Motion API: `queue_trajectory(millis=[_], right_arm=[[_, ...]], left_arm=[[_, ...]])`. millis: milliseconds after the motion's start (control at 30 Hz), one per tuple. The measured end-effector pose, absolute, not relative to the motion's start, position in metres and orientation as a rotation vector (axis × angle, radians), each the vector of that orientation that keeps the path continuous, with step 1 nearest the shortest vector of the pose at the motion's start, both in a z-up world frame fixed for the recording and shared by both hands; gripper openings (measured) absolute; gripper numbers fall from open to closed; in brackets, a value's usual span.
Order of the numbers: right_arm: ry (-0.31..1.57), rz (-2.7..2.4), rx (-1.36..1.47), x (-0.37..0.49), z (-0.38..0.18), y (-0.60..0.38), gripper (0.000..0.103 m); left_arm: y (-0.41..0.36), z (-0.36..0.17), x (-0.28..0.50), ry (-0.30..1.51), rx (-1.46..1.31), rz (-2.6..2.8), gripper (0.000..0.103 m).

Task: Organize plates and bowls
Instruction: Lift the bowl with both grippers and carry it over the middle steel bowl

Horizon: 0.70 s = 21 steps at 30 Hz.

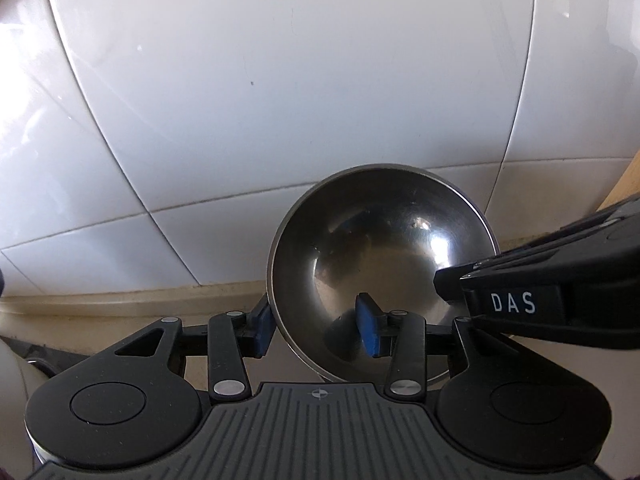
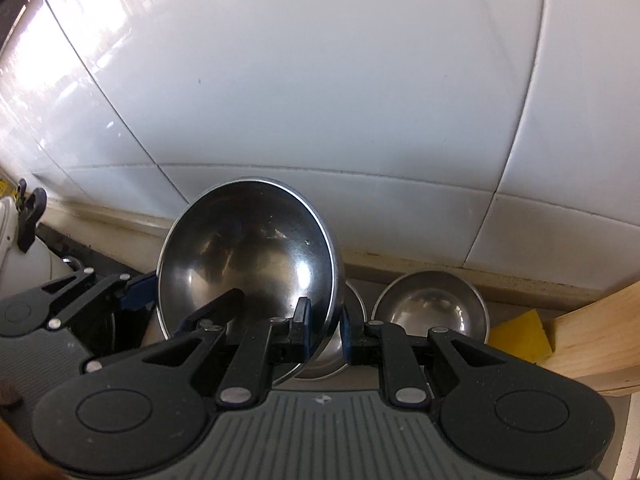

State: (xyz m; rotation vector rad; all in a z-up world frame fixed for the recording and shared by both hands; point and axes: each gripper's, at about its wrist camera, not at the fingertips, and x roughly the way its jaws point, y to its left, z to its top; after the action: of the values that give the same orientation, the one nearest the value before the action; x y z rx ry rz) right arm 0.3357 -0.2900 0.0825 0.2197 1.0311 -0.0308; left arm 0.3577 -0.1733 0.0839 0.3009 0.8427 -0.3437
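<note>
A steel bowl (image 1: 380, 248) (image 2: 248, 248) hangs tilted in the air in front of the white tiled wall, its inside facing both cameras. My right gripper (image 2: 324, 330) is shut on its rim, one pad inside and one outside; in the left wrist view this gripper (image 1: 448, 284) reaches in from the right. My left gripper (image 1: 316, 330) straddles the opposite rim. Its outer pad lies against the wall of the bowl, while the inner pad stands clear inside, so the jaws are open. It shows in the right wrist view as the left gripper (image 2: 176, 306).
Two more steel bowls sit on the counter below, one (image 2: 432, 308) at the right and one (image 2: 340, 356) partly hidden under the held bowl. A yellow sponge (image 2: 520, 336) and a wooden board (image 2: 592, 344) lie right. A white appliance (image 2: 16, 272) stands left.
</note>
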Motion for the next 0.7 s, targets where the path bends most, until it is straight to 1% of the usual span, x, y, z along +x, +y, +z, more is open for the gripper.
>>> queue_trajectory(millis=[67, 133, 300, 700], right_arm=[[1.035, -0.025, 0.218, 0.339, 0.083, -0.291, 0.000], [1.054, -0.013, 0.231, 0.345, 0.072, -0.290, 0.000], [1.113, 0.000, 0.240, 0.350, 0.044, -0.297, 0.000], [1.157, -0.024, 0.256, 0.357, 0.017, -0.302, 0.000]], left_arm=[[-0.173, 0.078, 0.362, 0.843, 0.313, -0.333, 0.044], [-0.178, 0.065, 0.352, 0.868, 0.327, -0.323, 0.044], [-0.180, 0.038, 0.361, 0.925, 0.357, -0.311, 0.044], [-0.182, 0.000, 0.386, 0.980, 0.359, -0.317, 0.043]])
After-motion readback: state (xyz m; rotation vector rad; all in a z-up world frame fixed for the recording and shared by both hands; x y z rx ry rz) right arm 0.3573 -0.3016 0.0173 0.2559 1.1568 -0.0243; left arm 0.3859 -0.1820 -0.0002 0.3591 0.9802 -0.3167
